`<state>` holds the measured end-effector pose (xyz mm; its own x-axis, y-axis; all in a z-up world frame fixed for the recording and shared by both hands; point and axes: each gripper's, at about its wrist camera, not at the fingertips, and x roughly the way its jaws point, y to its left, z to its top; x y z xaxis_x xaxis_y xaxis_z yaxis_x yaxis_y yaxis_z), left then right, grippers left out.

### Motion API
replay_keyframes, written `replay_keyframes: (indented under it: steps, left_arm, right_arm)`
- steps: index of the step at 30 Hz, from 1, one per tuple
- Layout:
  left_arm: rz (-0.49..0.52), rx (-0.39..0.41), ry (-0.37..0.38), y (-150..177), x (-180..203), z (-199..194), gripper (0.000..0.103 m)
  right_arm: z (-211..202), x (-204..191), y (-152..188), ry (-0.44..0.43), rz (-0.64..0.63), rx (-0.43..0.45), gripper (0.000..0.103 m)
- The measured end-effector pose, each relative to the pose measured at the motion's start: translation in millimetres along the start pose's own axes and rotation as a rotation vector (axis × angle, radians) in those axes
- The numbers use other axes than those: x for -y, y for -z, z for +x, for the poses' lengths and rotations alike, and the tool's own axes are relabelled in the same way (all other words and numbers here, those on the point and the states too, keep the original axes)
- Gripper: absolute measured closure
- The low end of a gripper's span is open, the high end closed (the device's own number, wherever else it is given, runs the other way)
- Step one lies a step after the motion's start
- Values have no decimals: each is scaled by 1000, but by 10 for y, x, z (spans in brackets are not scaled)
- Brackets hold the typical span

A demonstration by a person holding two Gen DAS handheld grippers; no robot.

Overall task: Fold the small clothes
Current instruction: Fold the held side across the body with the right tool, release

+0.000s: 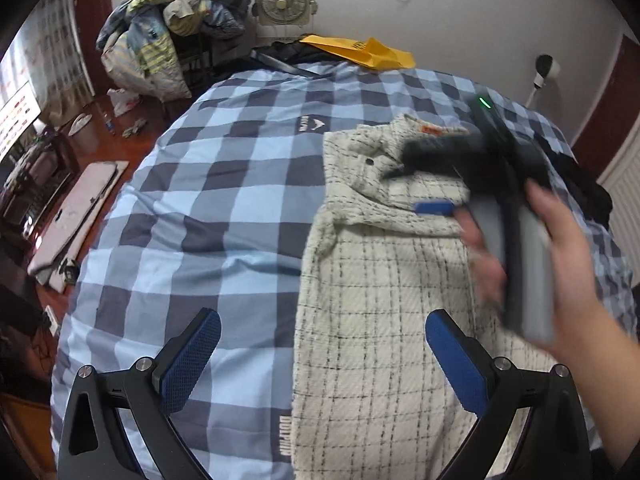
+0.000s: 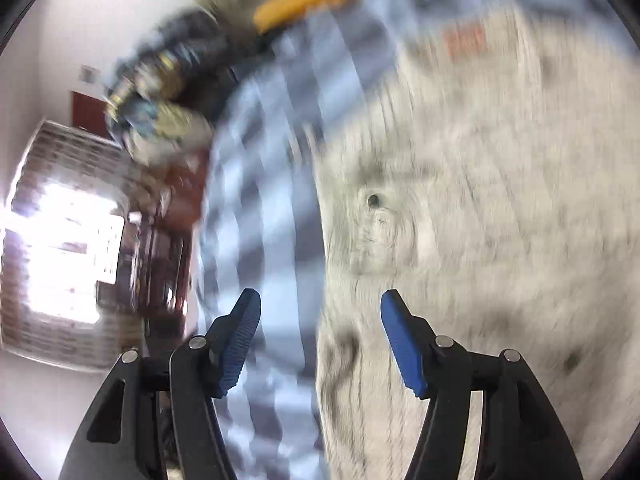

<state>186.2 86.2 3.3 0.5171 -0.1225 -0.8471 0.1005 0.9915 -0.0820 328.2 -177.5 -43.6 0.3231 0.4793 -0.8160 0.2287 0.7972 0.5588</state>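
1. Centrally, a cream woven garment with a thin dark grid pattern lies spread on the right half of a bed covered by a blue-and-grey checked quilt; its collar end, with a small dark button and an orange tag, points toward the far wall.
2. Its near hem runs out of the left wrist view at the bottom, and its right side is hidden behind the person's right hand.
3. That hand grips the grey handle of the right gripper, which is blurred by motion there; one blue pad shows just above the cloth near the collar, and whether it touches the fabric cannot be told.
4. Seen from its own camera, the right gripper has its blue-padded fingers spread wide with nothing between them; the garment fills the right of that heavily smeared view, the quilt the left.
5. Nearer the viewer, the left gripper is also wide apart and empty, one finger over the quilt, the other over the garment's edge.
6. Farther off, a yellow paper bag lies at the bed's far end, a heap of bedding and clothes is piled at the back left, and a beige box fan stands against the white wall.
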Motion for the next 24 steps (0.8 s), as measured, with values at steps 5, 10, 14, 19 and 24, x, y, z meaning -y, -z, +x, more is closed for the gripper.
replay_keyframes:
  steps: [5,10,14,19,24]
  left_arm:
    - [30,-44,-2,-1,13,93,0]
    - [95,-133,4,112,81,244,0]
    - [108,-218,-5,253,94,363,0]
    - [187,-313,-18,528,175,488,0]
    - [229,-471,-8,780,154,758,0]
  right_arm:
    - [-436,335,284,97,-96,-10,44]
    - [-1232,1013,599,379,-165,5,44]
    - [-1904,1605,912,504,-120,-24,44]
    - [-2589,2156,1386,519,-34,-76,39]
    - [-2395,2873,1734,537,77,-187,19]
